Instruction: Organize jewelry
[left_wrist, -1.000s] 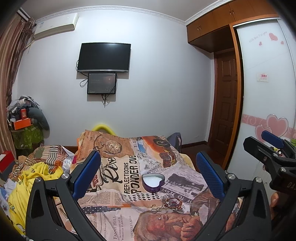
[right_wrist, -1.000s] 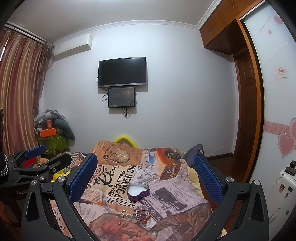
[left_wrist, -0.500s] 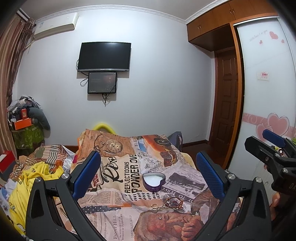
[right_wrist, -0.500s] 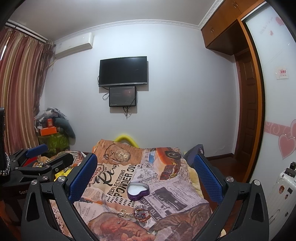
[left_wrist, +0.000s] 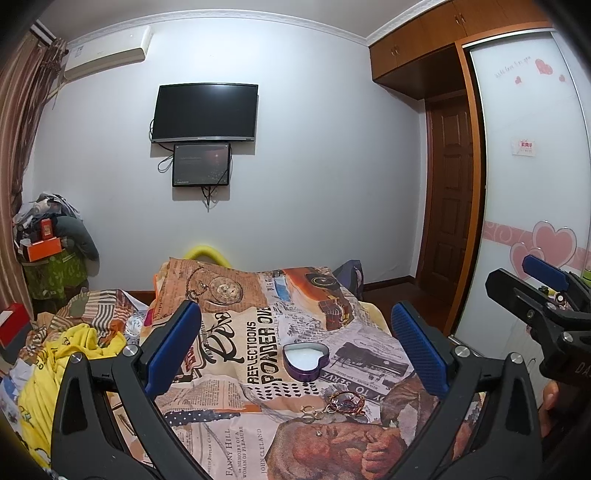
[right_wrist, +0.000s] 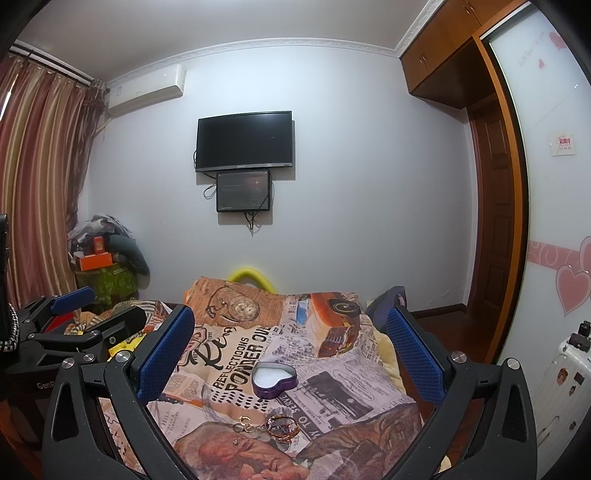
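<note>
A bedroom, seen from two cameras mounted on hand-held grippers, both looking forward over a bed covered by a vintage newspaper-print blanket (left_wrist: 258, 332) in orange, cream and black.

On the blanket sits an open heart-shaped purple tin box (left_wrist: 306, 360) with a pale, bare-looking lining; nothing can be seen inside it. Nearer the cameras, just in front of the box but not touching it, lies a loose cluster of jewelry: a reddish beaded bracelet tangled with chain (left_wrist: 345, 401), a pair of small gold rings (left_wrist: 309, 412) beside it, and a tiny gem stud (left_wrist: 317, 434) a little closer still. In the right view the same pieces appear: the box (right_wrist: 273, 378), bracelet (right_wrist: 282, 425), rings (right_wrist: 244, 423) and stud (right_wrist: 235, 441).

The left gripper (left_wrist: 295, 349) has its blue-padded fingers spread wide and holds nothing. The right gripper (right_wrist: 288, 350) is likewise spread wide and unloaded. Both hang above the near end of the bed, side by side, well apart from the jewelry.

The task appears to be at its very start: every visible piece lies outside the box, none is gripped, and all of the picking and placing seems left to do.
</note>
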